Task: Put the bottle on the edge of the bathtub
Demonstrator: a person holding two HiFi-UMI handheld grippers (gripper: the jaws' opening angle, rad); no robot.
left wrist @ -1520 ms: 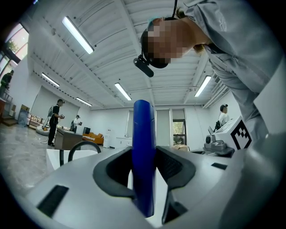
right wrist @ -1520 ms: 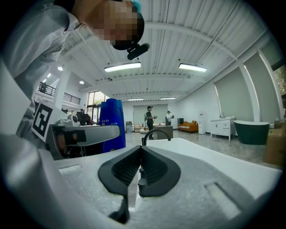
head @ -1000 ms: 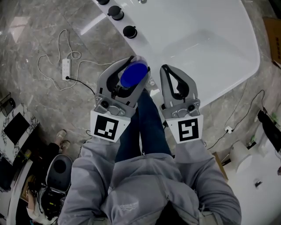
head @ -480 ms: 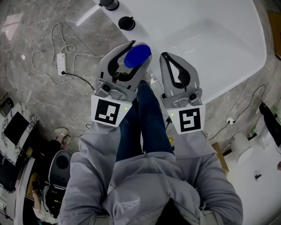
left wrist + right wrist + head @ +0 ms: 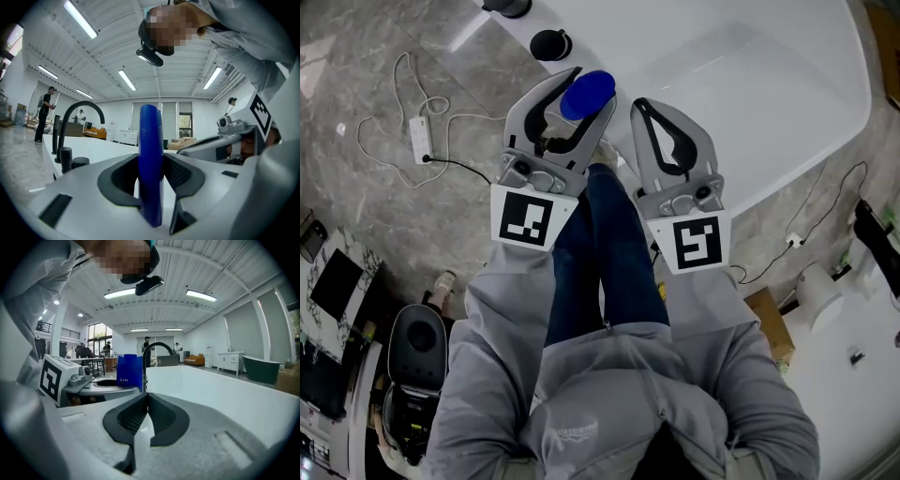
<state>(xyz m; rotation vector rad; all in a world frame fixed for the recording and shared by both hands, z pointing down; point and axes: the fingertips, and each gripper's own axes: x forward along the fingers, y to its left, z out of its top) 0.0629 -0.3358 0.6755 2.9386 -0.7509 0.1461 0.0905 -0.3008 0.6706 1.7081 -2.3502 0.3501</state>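
The left gripper (image 5: 592, 87) clamps the blue bottle (image 5: 150, 164) upright — bathtub rim (image 5: 614, 33) just ahead; the right gripper (image 5: 146, 397) sits closed, empty.

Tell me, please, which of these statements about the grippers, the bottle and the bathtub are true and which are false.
1. The left gripper is shut on the blue bottle. True.
2. The right gripper holds a second bottle. False: its jaws are together with nothing between them.
3. The bathtub is black. False: it is white.
4. A power strip lies on the floor to the person's left. True.
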